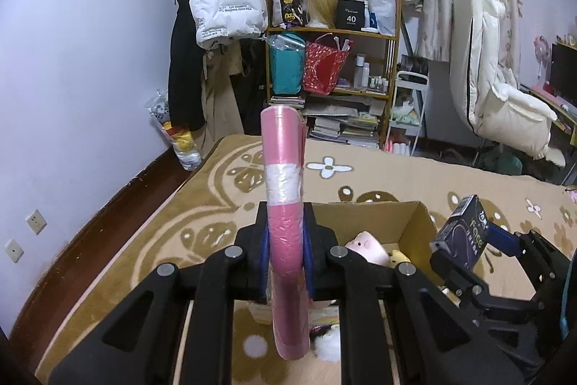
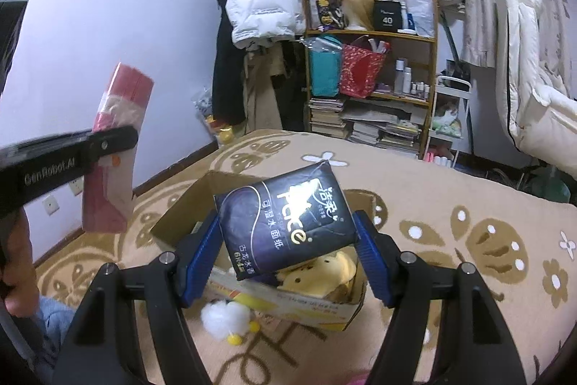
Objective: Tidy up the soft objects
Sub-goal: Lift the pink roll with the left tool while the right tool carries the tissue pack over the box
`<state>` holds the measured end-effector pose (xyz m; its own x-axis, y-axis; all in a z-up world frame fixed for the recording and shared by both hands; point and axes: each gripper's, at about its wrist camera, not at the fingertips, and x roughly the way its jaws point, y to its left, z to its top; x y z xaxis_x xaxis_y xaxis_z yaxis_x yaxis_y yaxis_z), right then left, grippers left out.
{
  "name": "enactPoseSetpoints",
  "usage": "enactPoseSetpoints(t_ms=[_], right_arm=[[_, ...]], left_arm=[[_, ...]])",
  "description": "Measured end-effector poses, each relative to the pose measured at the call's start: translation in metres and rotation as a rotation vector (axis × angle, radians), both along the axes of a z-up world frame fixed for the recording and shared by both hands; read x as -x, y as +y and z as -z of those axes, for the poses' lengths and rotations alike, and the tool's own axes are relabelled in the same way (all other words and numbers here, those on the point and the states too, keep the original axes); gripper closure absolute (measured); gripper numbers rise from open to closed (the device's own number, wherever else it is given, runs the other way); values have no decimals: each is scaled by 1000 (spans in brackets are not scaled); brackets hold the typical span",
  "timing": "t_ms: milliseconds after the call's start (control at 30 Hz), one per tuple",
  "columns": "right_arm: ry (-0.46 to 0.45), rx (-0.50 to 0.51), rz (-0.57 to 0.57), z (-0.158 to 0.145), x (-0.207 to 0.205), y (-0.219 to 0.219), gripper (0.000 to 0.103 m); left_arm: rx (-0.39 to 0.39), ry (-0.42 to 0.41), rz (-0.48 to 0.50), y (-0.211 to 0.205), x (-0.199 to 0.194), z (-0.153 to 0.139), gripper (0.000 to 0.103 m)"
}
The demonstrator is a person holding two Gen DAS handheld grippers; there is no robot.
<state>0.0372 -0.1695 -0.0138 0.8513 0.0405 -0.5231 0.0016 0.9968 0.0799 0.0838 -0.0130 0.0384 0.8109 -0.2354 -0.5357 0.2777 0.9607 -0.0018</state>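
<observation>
In my left gripper (image 1: 286, 249) I pinch a pink plastic-wrapped roll with a pale band of tape (image 1: 285, 204), gripped near its middle and standing almost upright, up in the air just left of the open brown cardboard box (image 2: 180, 222) on the tan flower-patterned blanket (image 2: 450, 222). My right gripper (image 2: 288, 240) is closed on a dark blue soft pack of facial tissues (image 2: 285, 222), tilted, held right over the box opening. Below it lie a yellow plush toy (image 2: 324, 273) and, seen from the left wrist, a pale pink plush (image 1: 368, 246). A white fluffy pom-pom toy (image 2: 225, 316) lies on the blanket at the near side, outside the box.

I judge the step in hand is dropping the tissue pack in. To do it well I would lower it until it is inside the walls, level it so a corner does not catch the flap, and only then spread the jaws. The roll should wait clear on the left, then go in lying down beside the plush, not on end.
</observation>
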Motion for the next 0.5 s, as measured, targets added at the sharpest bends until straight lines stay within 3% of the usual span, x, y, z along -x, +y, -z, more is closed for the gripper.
enactPoseSetpoints(t_ms=[133, 500], right_arm=[[-3, -21, 35, 3, -7, -8, 28], [37, -44, 51, 23, -25, -17, 28]], left_arm=[[-33, 7, 10, -6, -11, 11, 89], [-21, 69, 18, -8, -36, 36, 89]])
